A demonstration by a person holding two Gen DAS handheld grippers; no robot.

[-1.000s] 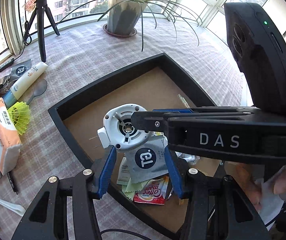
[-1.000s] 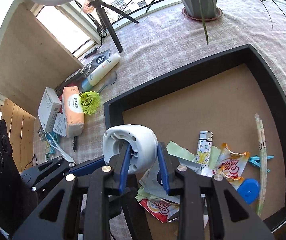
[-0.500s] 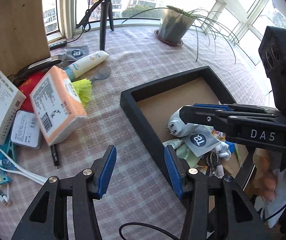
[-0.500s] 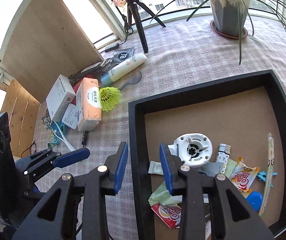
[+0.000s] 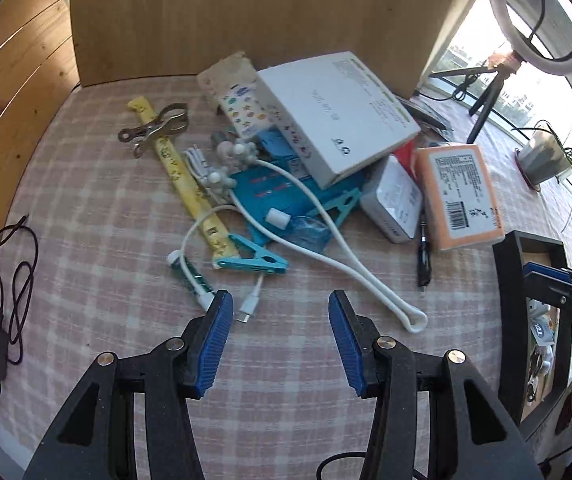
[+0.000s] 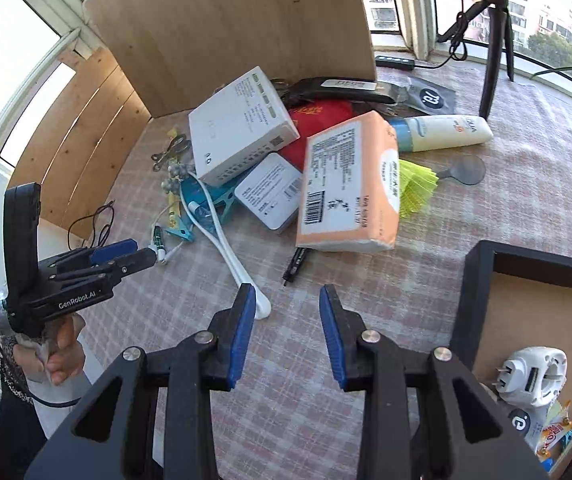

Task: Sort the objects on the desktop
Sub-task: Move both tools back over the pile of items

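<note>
Right gripper (image 6: 287,312) empty and parted at lower centre, orange tissue pack (image 6: 349,188) mid-frame, black tray (image 6: 471,300) lower right, white plug (image 6: 534,376) inside it, left gripper (image 6: 142,254) at left

"GenRobot.AI" was printed on the left hand-held gripper (image 6: 142,258); a round "ta" logo marked the far dark pouch (image 6: 432,98).
</note>
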